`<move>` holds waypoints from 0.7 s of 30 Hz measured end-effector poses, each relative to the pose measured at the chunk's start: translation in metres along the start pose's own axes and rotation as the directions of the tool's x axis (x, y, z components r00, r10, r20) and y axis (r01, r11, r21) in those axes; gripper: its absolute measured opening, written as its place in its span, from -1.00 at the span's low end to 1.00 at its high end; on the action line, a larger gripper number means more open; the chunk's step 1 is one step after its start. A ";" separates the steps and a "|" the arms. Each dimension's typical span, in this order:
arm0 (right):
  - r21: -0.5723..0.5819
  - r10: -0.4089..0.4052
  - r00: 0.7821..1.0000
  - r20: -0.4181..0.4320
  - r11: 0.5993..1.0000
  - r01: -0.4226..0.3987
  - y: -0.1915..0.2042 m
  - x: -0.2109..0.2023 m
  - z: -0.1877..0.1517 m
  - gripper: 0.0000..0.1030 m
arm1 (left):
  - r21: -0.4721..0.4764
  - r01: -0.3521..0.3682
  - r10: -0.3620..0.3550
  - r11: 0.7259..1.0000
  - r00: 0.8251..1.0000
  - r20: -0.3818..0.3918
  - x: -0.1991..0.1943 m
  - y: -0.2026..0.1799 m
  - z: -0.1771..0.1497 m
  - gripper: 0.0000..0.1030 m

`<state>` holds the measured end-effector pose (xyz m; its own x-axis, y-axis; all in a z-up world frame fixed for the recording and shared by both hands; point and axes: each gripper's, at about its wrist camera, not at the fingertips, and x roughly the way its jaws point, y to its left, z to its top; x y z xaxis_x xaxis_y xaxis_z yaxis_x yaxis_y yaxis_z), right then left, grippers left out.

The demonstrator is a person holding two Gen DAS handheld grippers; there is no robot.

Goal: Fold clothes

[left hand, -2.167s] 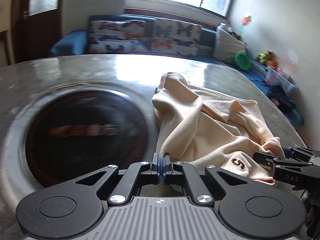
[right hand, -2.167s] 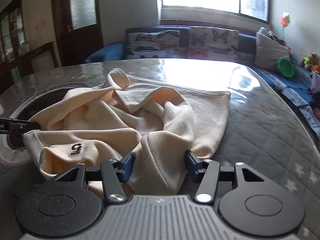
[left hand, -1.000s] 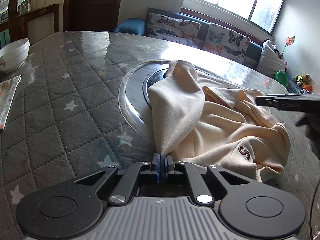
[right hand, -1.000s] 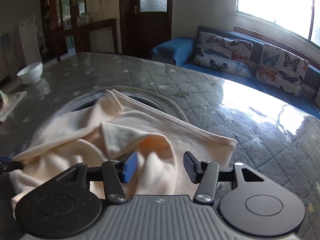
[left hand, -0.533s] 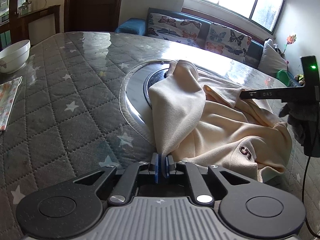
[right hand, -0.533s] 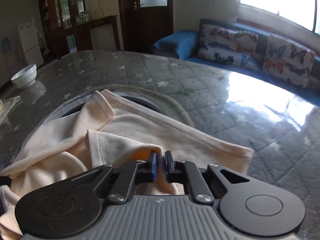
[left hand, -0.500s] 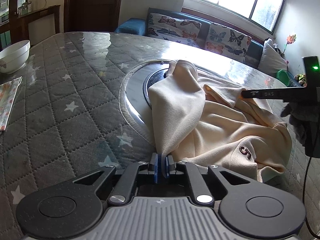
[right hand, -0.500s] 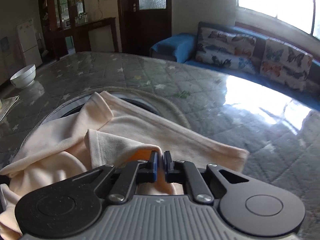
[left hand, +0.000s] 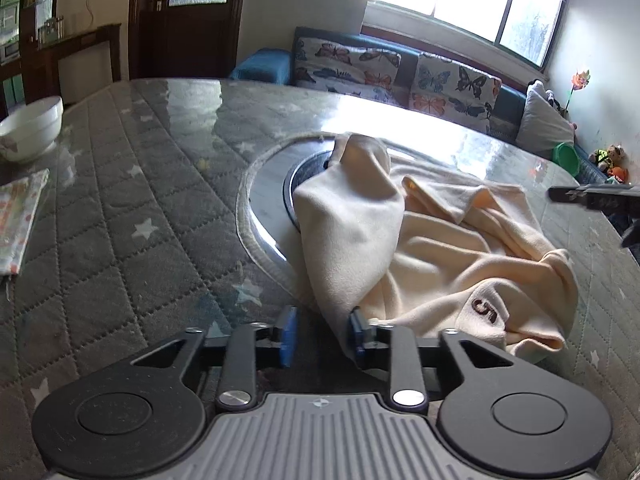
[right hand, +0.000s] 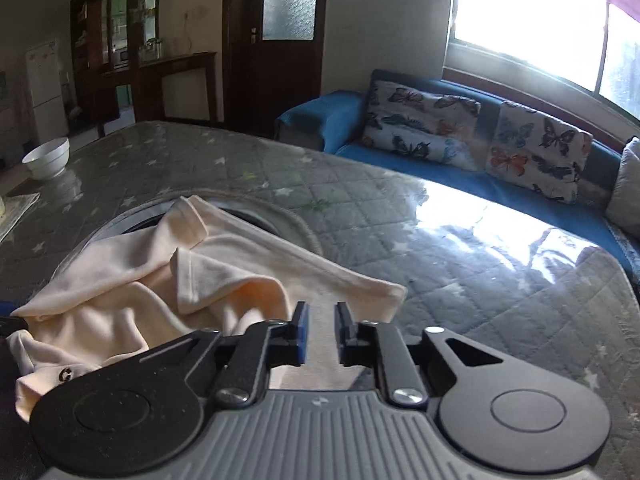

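Observation:
A cream garment (left hand: 420, 248) with a dark "5" mark lies crumpled on the quilted table cover (left hand: 120, 220), partly over a round inset. My left gripper (left hand: 322, 336) is at its near edge and its jaws are opening. A hanging fold rests against the right pad, but nothing is pinched. In the right wrist view the garment (right hand: 160, 280) lies ahead and to the left. My right gripper (right hand: 322, 332) hovers just above its right hem with its jaws opening, and cloth shows below the narrow gap without being gripped. The right gripper's finger (left hand: 592, 196) shows at the right edge of the left wrist view.
A white bowl (left hand: 30, 128) and a printed sheet (left hand: 20, 216) sit at the table's far left. The round inset (left hand: 264, 216) has a raised rim. A blue sofa with butterfly cushions (right hand: 460, 128) runs behind the table under the window.
Half a second ago both grippers were pinched shut on the garment; now both pairs of jaws stand apart and the cloth has slipped free. The right gripper has drawn back to the right.

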<state>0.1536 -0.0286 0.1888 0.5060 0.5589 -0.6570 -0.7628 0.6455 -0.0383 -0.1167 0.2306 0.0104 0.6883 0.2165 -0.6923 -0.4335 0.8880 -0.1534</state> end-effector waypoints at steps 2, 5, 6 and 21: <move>0.003 0.028 0.999 -0.018 1.000 -0.028 0.003 0.013 0.001 -0.53 | 0.012 -0.005 0.005 1.000 1.000 0.013 -0.005 -0.001 0.001 -0.18; 0.024 0.067 0.997 -0.041 0.998 -0.066 0.005 0.035 0.003 -0.42 | 0.027 -0.012 0.011 1.000 1.000 0.026 -0.011 -0.002 0.004 -0.07; 0.031 0.081 0.996 -0.049 0.996 -0.079 0.006 0.045 0.003 -0.37 | 0.033 -0.013 0.012 0.999 0.999 0.029 -0.013 -0.002 0.005 -0.06; 0.065 0.080 0.995 0.050 0.994 -0.084 0.002 0.032 0.007 -0.95 | 0.139 0.091 -0.096 0.986 0.995 0.023 0.004 -0.052 0.018 -0.04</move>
<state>0.1707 -0.0063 0.1729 0.4625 0.6345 -0.6193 -0.7746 0.6290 0.0659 -0.0810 0.1924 0.0286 0.7400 0.1401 -0.6579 -0.2835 0.9519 -0.1162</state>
